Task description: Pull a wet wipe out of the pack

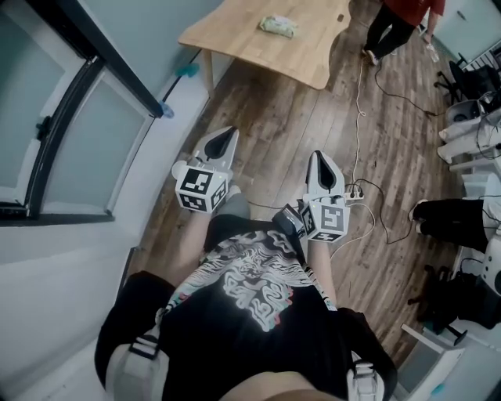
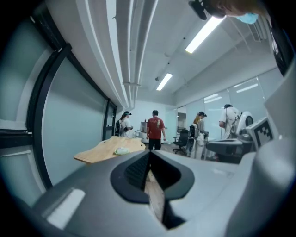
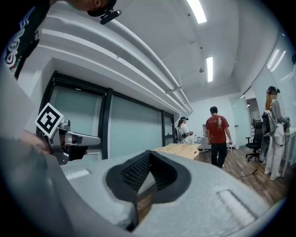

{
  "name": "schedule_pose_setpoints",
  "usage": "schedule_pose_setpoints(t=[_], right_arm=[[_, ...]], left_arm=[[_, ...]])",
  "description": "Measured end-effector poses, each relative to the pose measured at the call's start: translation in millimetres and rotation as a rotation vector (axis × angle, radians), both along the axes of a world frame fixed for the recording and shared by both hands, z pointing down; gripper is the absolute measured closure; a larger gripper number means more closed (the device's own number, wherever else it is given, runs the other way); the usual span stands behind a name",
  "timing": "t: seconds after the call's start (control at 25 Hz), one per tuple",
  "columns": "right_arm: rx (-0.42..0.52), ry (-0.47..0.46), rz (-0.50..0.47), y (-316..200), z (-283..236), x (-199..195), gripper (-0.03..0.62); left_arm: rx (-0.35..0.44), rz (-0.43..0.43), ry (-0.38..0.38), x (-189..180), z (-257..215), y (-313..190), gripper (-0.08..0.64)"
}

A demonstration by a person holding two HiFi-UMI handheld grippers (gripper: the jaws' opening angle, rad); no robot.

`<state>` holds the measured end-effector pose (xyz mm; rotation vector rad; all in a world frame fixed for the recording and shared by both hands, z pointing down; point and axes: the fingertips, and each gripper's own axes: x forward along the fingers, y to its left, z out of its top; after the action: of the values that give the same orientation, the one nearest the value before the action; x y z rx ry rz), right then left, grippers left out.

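Jaws of the left gripper [image 1: 224, 139] and right gripper [image 1: 322, 160] are closed and empty, well apart from the wet wipe pack [image 1: 279, 26] lying on the desk [image 1: 235, 41] ahead, so the task looks unstarted; next comes walking up and opening them.

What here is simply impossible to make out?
- Wet wipe pack: too small in the head view and left gripper view to tell whether its flap is open.
- Person in red: cut off by the head view's top edge.
- Table: far end cut off there too.
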<state>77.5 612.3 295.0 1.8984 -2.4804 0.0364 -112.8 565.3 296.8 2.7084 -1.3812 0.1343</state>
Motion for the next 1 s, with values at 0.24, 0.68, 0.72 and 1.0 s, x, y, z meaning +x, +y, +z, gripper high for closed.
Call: schedule_pose_setpoints(t=[0.24, 0.68, 0.72, 1.0], right_arm=[[0.000, -0.002, 0.006, -10.8, 4.9, 6.9, 0.594], [-0.020, 0.037, 0.019, -68.0, 19.8, 25.9, 0.594], [-0.022, 0.042, 0.016, -77.9, 21.2, 25.5, 0.594], [-0.046, 0.056, 0.021, -151.6, 25.8, 30.4, 0.594]], left_arm=[[0.006, 0.013, -0.014, 8.5, 4.4, -12.8, 0.574], [0.040, -0.028, -0.038, 20.7, 16.1, -72.8, 0.574], [0.042, -0.032, -0.035, 20.1, 16.1, -83.3, 0.574], [0.033, -0.037, -0.023, 24.4, 18.2, -161.7, 0.574]])
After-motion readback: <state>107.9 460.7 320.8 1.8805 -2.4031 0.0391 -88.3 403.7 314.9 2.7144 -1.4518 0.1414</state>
